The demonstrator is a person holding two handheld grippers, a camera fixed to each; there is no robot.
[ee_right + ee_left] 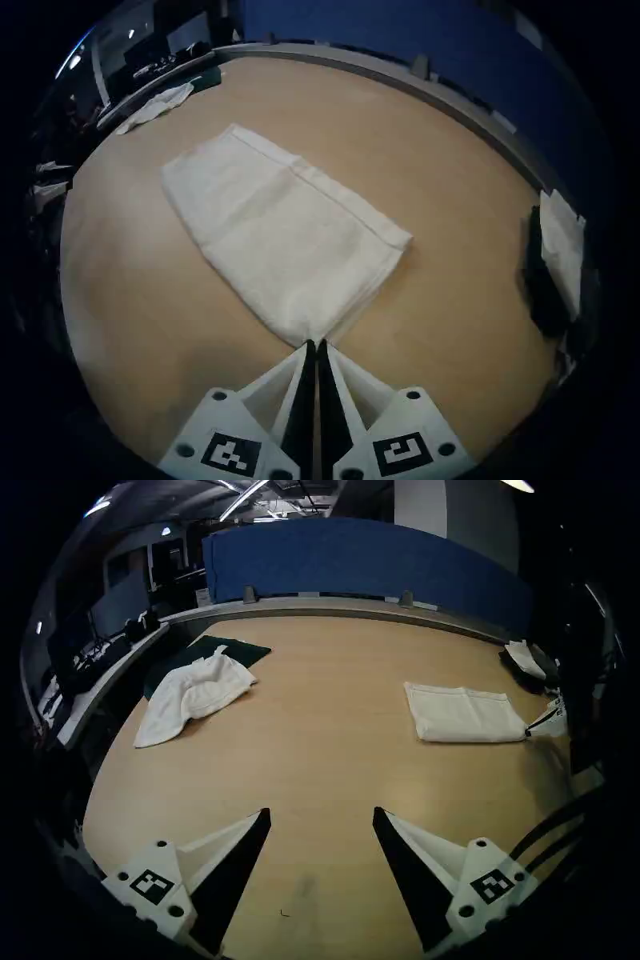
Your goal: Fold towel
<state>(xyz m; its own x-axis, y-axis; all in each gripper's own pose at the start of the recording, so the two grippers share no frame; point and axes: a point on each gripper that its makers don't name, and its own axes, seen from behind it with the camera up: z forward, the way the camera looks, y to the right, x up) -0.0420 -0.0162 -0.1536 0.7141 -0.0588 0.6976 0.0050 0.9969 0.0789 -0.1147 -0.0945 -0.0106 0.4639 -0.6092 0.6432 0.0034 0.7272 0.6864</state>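
Wooden table [320, 720], roomy: left hand-held gripper [320, 816] spread; right hand-held gripper [314, 346] pinches folded towel [280, 232] corner.

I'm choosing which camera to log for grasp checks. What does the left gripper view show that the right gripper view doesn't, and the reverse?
Left gripper view: the left gripper, jaws wide apart over the bare table, and the right gripper seen from outside at a corner of the folded towel. Right gripper view: close up, the right gripper's jaws pressed together on that corner, plus the towel's stitched hem. Both: the folded towel, the crumpled white towel farther off, and the blue partition.
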